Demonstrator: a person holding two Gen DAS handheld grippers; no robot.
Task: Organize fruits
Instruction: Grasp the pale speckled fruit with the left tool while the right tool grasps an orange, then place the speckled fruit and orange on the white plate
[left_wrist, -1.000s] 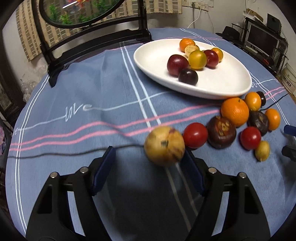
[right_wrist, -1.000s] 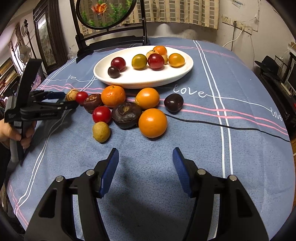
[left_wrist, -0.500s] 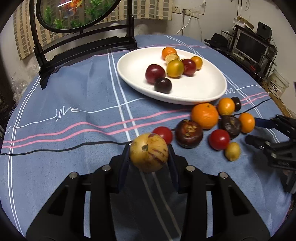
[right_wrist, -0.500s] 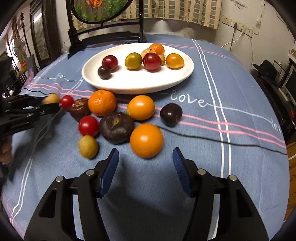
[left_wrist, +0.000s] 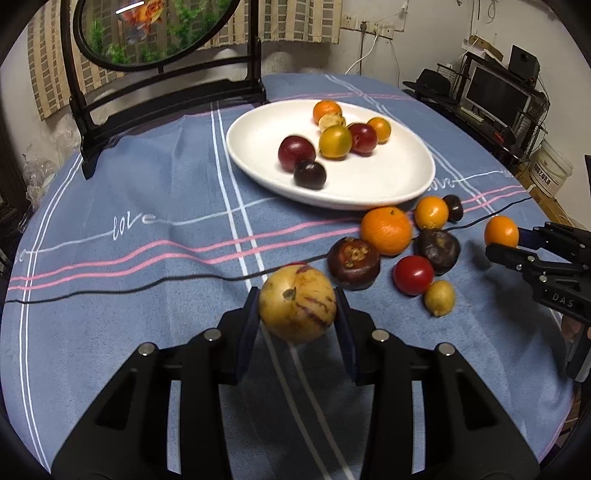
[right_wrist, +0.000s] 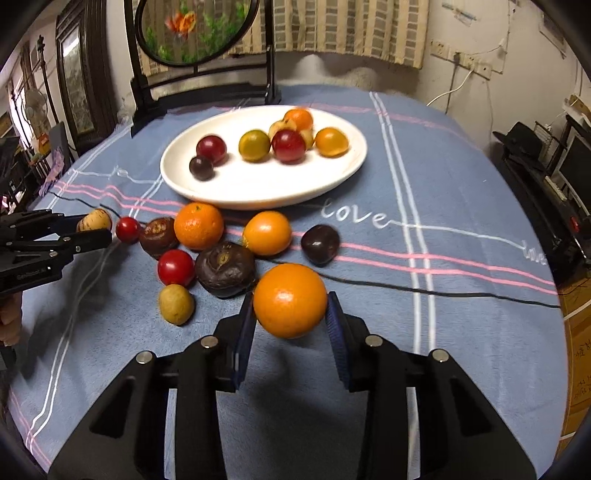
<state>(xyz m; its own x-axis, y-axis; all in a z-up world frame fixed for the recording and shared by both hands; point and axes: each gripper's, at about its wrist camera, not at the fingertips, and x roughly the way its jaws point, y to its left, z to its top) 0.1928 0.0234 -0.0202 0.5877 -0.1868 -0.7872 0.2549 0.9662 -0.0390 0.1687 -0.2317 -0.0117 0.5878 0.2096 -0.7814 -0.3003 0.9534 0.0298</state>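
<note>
The yellow fruit (left_wrist: 297, 309) is pinched in the left gripper (left_wrist: 297, 314); the right gripper (right_wrist: 290, 306) is closing on an orange (right_wrist: 290, 300) between its pads. Both sit at 6 o'clock of the plate (left_wrist: 399, 184). Round skins may slip and roll into the loose fruit.

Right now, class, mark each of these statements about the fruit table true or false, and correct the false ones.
1. The left gripper holds a yellow purple-streaked fruit. True.
2. The right gripper is empty. False: its jaws, closing, have an orange between them.
3. The white plate holds no fruit. False: seven fruits lie on it.
4. A small yellow-green fruit lies on the blue tablecloth. True.
5. A dark plum lies on the cloth, right of the cluster. True.
</note>
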